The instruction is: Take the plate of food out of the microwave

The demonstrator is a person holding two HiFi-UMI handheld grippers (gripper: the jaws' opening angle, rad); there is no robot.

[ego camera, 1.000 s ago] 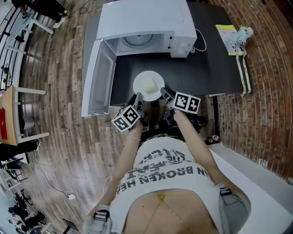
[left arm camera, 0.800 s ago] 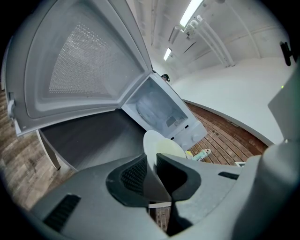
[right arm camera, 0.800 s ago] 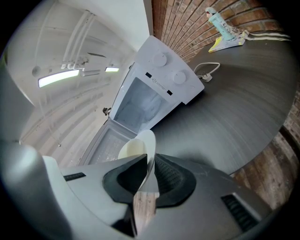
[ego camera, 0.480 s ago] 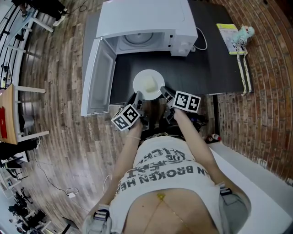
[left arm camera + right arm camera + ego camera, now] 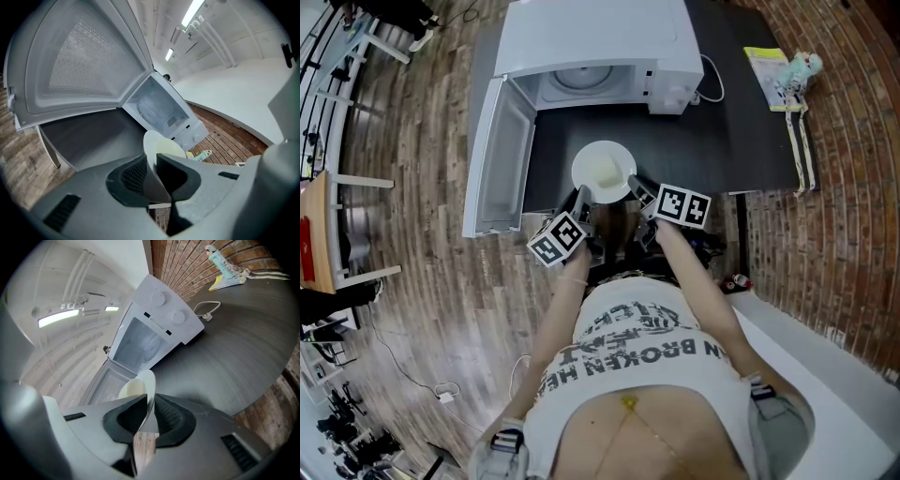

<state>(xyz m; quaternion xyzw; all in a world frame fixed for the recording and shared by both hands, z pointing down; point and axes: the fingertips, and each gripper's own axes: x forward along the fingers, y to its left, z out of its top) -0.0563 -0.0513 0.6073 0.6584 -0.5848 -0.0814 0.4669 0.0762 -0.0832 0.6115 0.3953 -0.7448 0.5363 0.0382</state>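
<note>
Plate (image 5: 620, 159): round, white, with a thin rim; it is outside the oven, over the front part of the dark table (image 5: 722, 141), directly in front of the open cavity. No view shows whether it rests on the tabletop or is held just above it.
Food (image 5: 600, 173): a pale yellow, smooth mound that fills the plate's middle.
Left gripper (image 5: 583, 199): jaws nearly together, pads clamped on the plate's near-left rim; its own view shows the thin white edge pinched between the black ribbed pads.
Right gripper (image 5: 636, 188): jaws closed on the near-right rim in the same way, with the plate edge running up between the pads.
Microwave (image 5: 595, 37): a white box at the back of the table with two round knobs on its front panel. The cavity (image 5: 578, 84) is open, with a glass turntable inside.
Door (image 5: 497, 159): swung wide to the plate's left, its perforated inner window facing inward; it is near the left gripper but apart from it.
Power cord (image 5: 712, 84): white, looped on the table beside the oven's right side.
Yellow leaflet (image 5: 767, 70): at the table's far right corner, with a small teal-and-white figure (image 5: 798, 67) lying on it, well apart from the plate.
Surroundings: wooden floor (image 5: 422, 187) at left and brick surface (image 5: 844, 187) at right.
</note>
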